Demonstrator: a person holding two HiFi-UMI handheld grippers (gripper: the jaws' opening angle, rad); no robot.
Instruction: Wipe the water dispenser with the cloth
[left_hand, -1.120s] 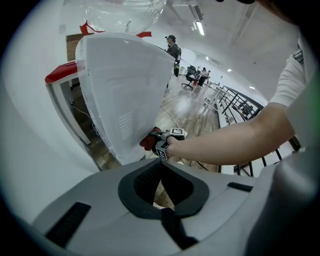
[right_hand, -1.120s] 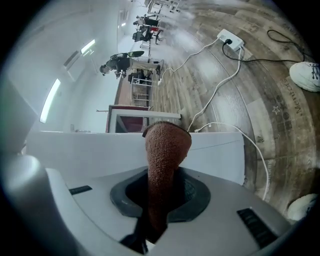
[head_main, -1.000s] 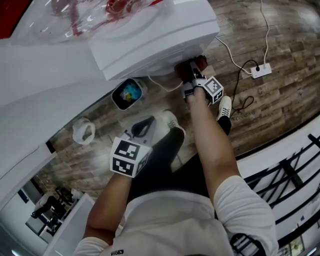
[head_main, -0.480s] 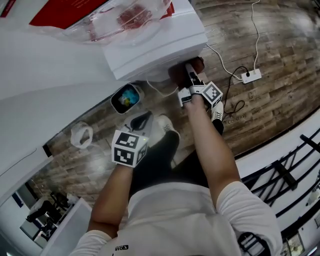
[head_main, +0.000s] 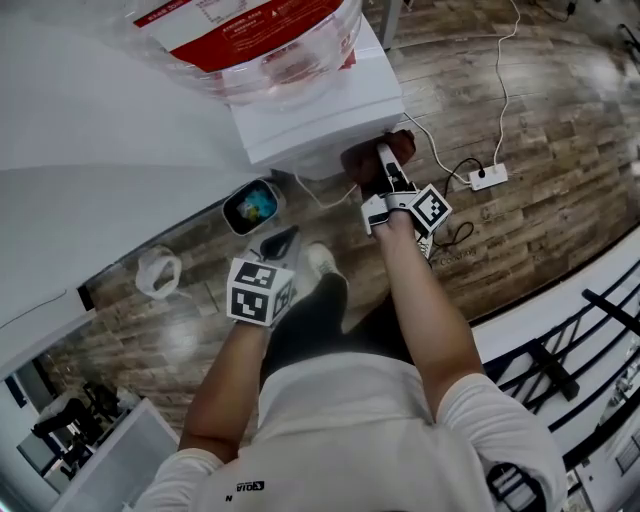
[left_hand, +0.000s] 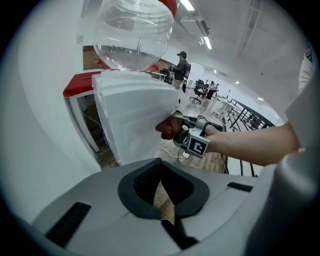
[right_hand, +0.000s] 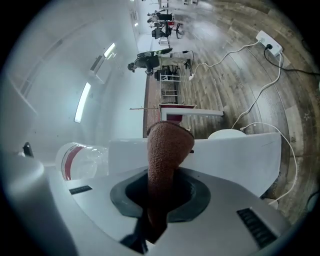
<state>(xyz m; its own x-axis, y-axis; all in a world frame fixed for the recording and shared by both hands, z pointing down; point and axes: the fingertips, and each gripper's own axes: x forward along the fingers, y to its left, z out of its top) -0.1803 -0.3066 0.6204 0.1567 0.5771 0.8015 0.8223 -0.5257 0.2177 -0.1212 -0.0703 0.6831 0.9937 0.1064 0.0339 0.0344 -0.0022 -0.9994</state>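
The white water dispenser (head_main: 318, 105) stands ahead of me with a clear bottle (head_main: 250, 40) on top. My right gripper (head_main: 383, 168) is shut on a brown cloth (head_main: 362, 165), which is pressed to the dispenser's front just under its top block. In the right gripper view the cloth (right_hand: 167, 147) stands up from the right gripper (right_hand: 152, 215) against the white dispenser (right_hand: 235, 155). My left gripper (head_main: 280, 242) hangs lower left, away from the dispenser. In the left gripper view the left gripper (left_hand: 164, 210) looks shut and empty, facing the dispenser (left_hand: 132, 120) and cloth (left_hand: 169, 128).
A power strip (head_main: 487, 177) with white cables lies on the wood floor to the right. A round device with a blue screen (head_main: 252, 205) and a white ring-shaped thing (head_main: 158, 270) sit at the left. Black railings (head_main: 560, 350) run at the right. People stand far off (left_hand: 181, 62).
The head view has tilted up, bringing the bottle into sight. My right gripper keeps the cloth against the dispenser's front. The left gripper has hardly moved.
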